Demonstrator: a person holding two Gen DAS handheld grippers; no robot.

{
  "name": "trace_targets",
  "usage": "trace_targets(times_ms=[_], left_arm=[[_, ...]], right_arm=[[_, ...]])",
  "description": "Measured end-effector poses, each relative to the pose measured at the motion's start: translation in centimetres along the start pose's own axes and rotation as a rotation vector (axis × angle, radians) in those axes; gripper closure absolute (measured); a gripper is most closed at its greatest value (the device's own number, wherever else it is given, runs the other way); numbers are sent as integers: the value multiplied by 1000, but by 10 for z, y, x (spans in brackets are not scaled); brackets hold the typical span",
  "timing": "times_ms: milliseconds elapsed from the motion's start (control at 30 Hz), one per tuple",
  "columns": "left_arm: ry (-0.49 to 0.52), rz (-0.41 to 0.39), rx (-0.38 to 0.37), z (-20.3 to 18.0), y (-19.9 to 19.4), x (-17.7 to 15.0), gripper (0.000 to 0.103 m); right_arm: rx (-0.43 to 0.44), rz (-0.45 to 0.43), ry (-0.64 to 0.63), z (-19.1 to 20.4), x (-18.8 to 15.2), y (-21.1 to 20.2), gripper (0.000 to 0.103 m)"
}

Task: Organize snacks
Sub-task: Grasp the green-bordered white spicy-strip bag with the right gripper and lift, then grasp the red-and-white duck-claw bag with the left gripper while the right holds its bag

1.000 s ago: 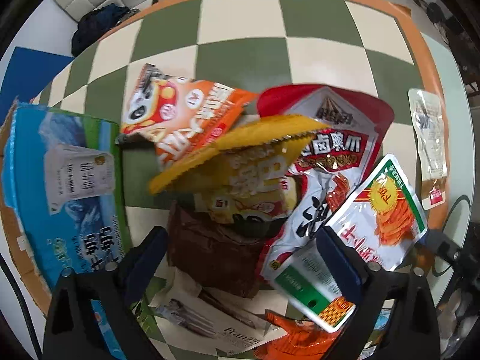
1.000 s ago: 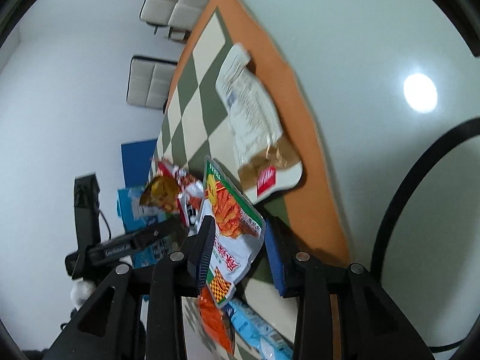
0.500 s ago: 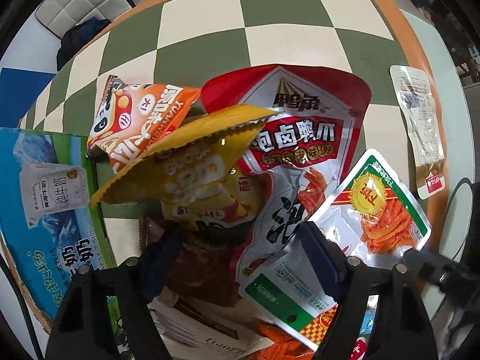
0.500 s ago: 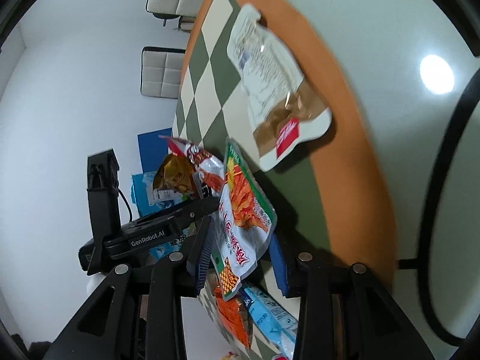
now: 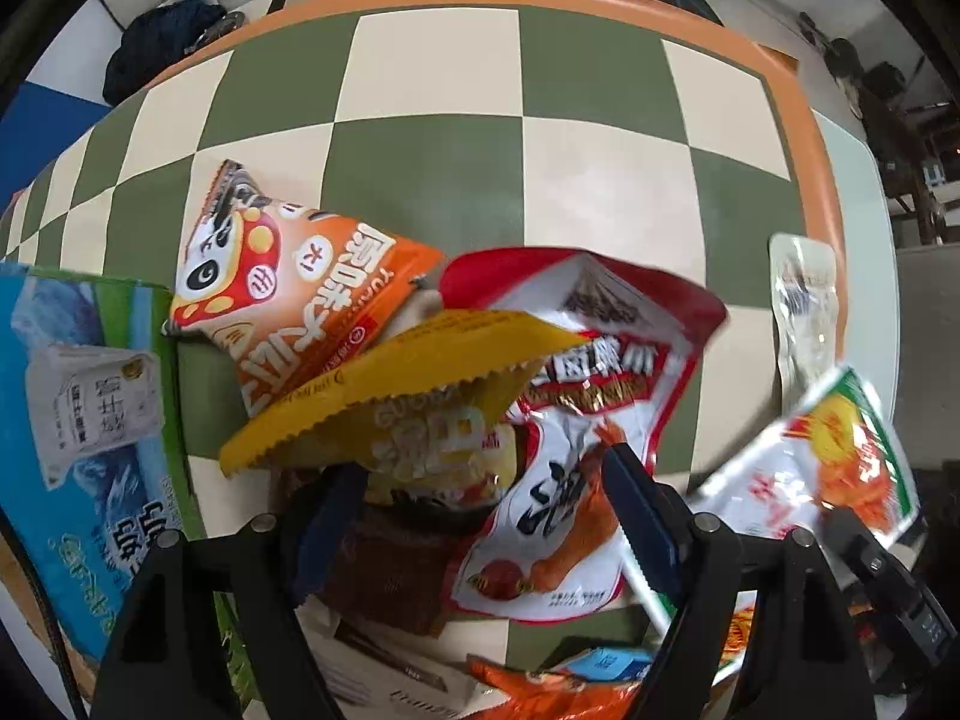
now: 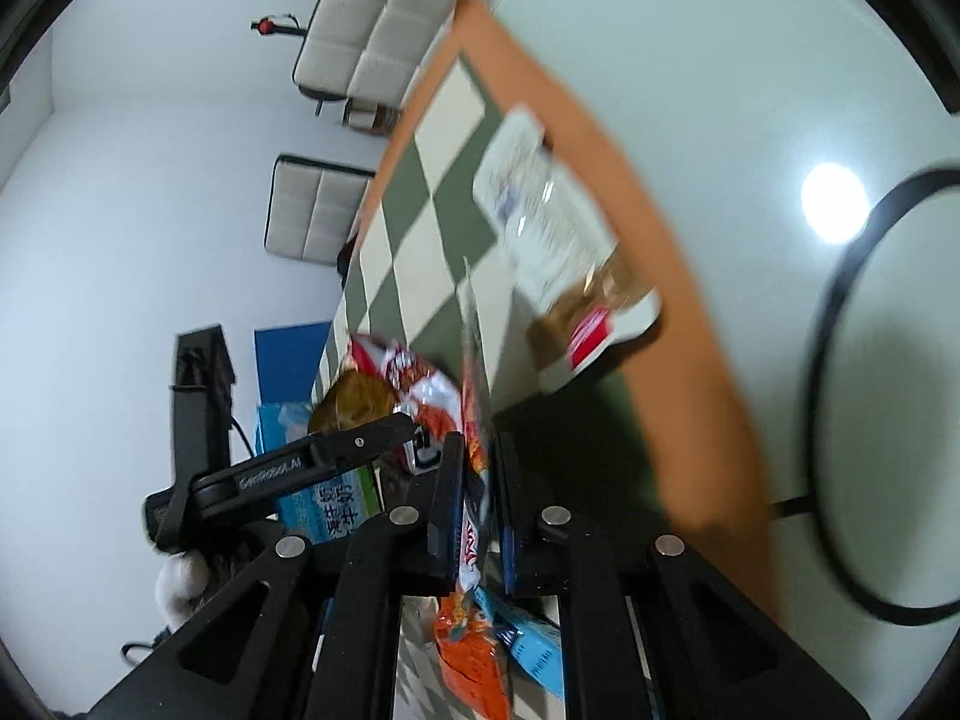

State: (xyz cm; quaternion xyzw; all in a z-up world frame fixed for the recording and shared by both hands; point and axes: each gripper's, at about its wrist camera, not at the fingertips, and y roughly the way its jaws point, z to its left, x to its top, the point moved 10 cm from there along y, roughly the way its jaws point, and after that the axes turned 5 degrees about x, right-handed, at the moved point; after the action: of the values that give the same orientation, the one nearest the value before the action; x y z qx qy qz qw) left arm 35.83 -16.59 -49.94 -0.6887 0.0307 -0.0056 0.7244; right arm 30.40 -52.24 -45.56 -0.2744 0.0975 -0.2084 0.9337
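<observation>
A pile of snack packets lies on the checkered table [image 5: 420, 72]: an orange panda bag [image 5: 288, 282], a yellow bag [image 5: 414, 372], a red and white bag [image 5: 576, 408], a brown pack [image 5: 390, 564]. My left gripper [image 5: 480, 516] is open just above the pile, holding nothing. My right gripper [image 6: 480, 474] is shut on a green-edged white and orange packet [image 6: 471, 396], seen edge-on, lifted off the table; the packet also shows in the left wrist view [image 5: 822, 474]. A clear and white pouch [image 6: 558, 246] lies near the table's orange rim.
A blue and green milk carton box [image 5: 78, 408] lies at the pile's left. Orange and blue packets [image 6: 492, 648] lie near the front edge. Chairs [image 6: 372, 24] stand beyond the table. A black ring-shaped stand [image 6: 840, 396] is on the floor at right.
My right gripper has closed on the green-edged packet, lifted it and turned it edge-on. My left gripper has moved forward over the pile, still open.
</observation>
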Motion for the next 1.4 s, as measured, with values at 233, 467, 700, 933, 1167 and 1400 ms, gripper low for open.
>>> trace_targets(times_ms=[233, 467, 700, 933, 1167, 1400], left_arm=[[115, 16, 79, -40, 7, 18, 11], [188, 73, 73, -69, 10, 11, 12], [275, 54, 188, -95, 32, -1, 5], [279, 28, 168, -124, 29, 0, 20], [315, -3, 166, -159, 16, -23, 73], [213, 9, 78, -144, 4, -38, 80]], right_arm=[[-62, -13, -12, -8, 11, -31, 92], [-95, -2, -13, -4, 2, -28, 92], [-122, 1, -30, -2, -2, -15, 92], [-138, 2, -26, -4, -10, -8, 92], [-137, -6, -18, -5, -13, -9, 92], [-125, -35, -33, 3, -7, -19, 92]])
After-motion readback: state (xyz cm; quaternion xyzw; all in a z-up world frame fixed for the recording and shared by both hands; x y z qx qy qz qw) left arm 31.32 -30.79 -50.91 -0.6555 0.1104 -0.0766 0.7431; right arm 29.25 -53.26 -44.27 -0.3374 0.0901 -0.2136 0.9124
